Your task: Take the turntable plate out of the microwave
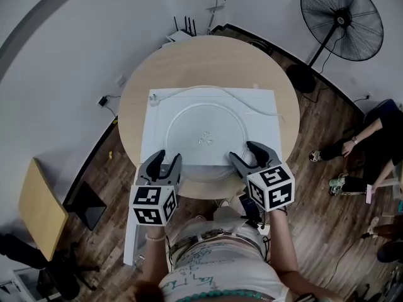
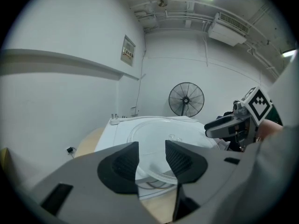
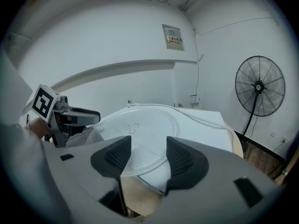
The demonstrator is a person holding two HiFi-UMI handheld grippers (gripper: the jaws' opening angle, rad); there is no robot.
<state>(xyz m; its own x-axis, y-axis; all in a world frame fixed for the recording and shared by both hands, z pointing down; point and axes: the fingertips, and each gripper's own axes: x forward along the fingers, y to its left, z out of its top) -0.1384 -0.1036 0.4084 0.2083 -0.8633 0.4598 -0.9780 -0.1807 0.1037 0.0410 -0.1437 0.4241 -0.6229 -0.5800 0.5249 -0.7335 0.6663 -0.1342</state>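
Turntable plate (image 1: 206, 134) is lying atop the white microwave (image 1: 261, 137) on the round tabletop (image 1: 135, 99). Left claw (image 1: 166, 159) and right claw (image 1: 242, 153) are hovering at its near rim, jaws apart and gripping nothing. The removal is looking complete, and the next move is probably calling only for backing clear.

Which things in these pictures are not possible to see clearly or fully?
- Microwave inside: head view, covered by its own top.
- Wall sign print: right gripper view, too small.
- Turntable plate near rim: right gripper view, behind the right hand-held gripper.
- Person: head view, cut off by the right edge.
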